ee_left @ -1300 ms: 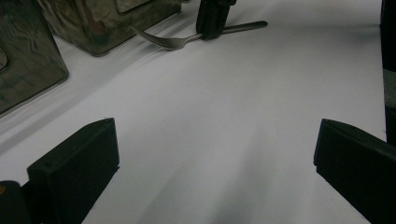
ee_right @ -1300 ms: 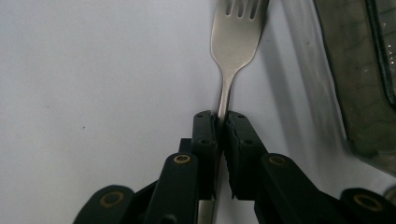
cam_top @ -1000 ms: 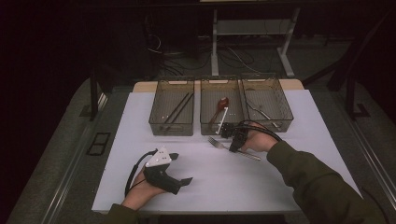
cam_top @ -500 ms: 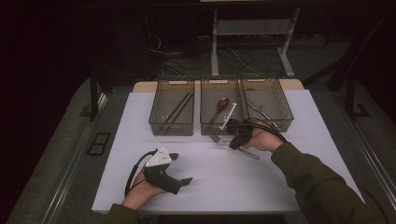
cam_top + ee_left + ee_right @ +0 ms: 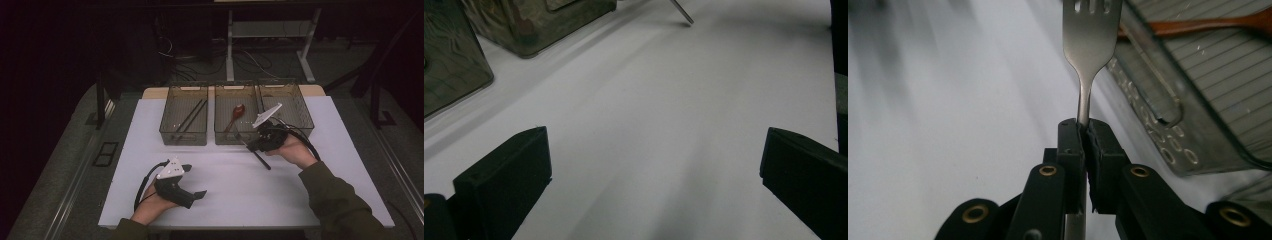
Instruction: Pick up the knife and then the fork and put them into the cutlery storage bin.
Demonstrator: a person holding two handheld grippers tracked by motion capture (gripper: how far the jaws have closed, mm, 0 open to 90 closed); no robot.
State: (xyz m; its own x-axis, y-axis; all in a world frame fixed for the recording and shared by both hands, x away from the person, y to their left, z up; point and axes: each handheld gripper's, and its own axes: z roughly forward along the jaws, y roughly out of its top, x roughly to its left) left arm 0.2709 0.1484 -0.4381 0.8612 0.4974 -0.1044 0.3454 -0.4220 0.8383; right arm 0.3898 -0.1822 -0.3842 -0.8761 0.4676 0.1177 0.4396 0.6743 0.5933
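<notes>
A metal fork (image 5: pixel 1091 45) is clamped by its neck in my right gripper (image 5: pixel 1082 127), tines pointing away, beside the middle tray. From above, the right gripper (image 5: pixel 255 145) sits just in front of the middle tray (image 5: pixel 235 141) and the right tray (image 5: pixel 300 131), with the fork handle (image 5: pixel 261 160) slanting down toward the white table. My left gripper (image 5: pixel 194 181) rests near the table's front edge, open, with nothing between its jaws (image 5: pixel 654 165). The fork's handle end (image 5: pixel 681 11) shows far ahead of it.
Three clear trays stand in a row at the back of the white table (image 5: pixel 320 200). The left tray (image 5: pixel 183 141) holds dark chopsticks (image 5: pixel 190 116). A wooden spoon (image 5: pixel 236 114) lies in the middle tray. A person's hands and sleeves come in from the front.
My right gripper has risen a little and shifted right toward the trays, carrying the fork with it. The left gripper has stayed where it was.
</notes>
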